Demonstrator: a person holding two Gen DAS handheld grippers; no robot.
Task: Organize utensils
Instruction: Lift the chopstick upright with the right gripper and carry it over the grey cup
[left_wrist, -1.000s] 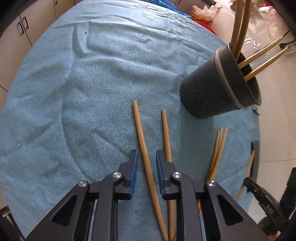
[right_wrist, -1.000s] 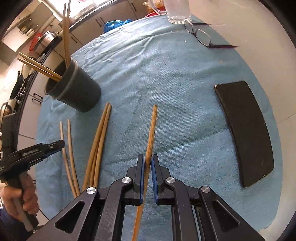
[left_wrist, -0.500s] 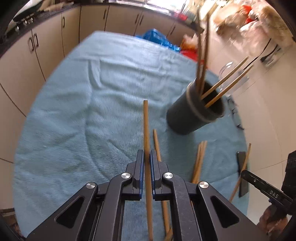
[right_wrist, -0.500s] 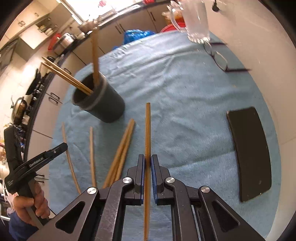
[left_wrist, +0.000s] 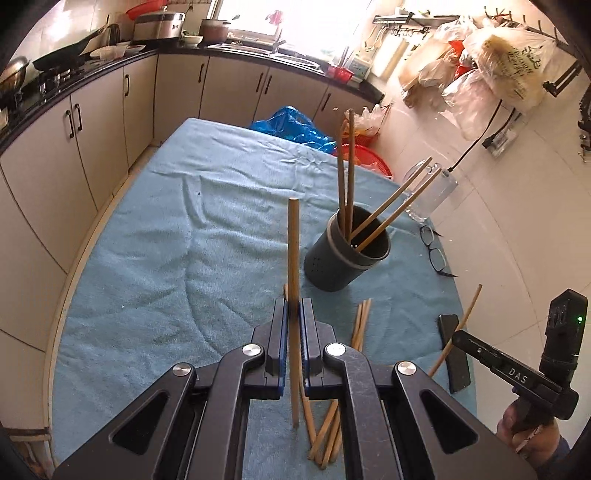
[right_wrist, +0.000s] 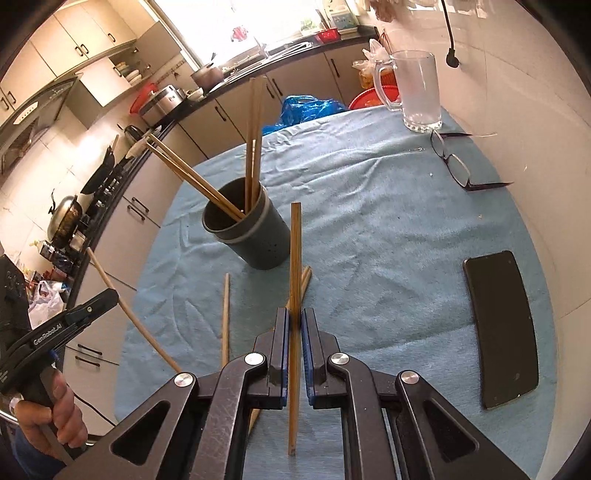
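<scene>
1. The left gripper's (left_wrist: 293, 325) fingers (left_wrist: 280, 332) were clamped on one chopstick (left_wrist: 293, 258), held off the desk (left_wrist: 147, 295) on the near side of the dark utensil holder (left_wrist: 345, 254); its lower end ran down behind the gripper body.
2. The right gripper's (right_wrist: 294, 328) fingers (right_wrist: 282, 332) were pressed together on a second chopstick (right_wrist: 295, 258), also just short of the holder (right_wrist: 251, 236).
3. Four chopsticks (left_wrist: 384, 212) leaned inside the holder, their bases hidden by its wall.
4. Loose chopsticks (left_wrist: 360, 321) lay on the blue cloth in front of the holder, partly covered by the left gripper.
5. Right of the holder lay a black phone (right_wrist: 502, 328), and beyond it glasses (right_wrist: 456, 166) and a glass mug (right_wrist: 417, 92).
6. In the left view the phone was half hidden behind the right gripper.
</scene>
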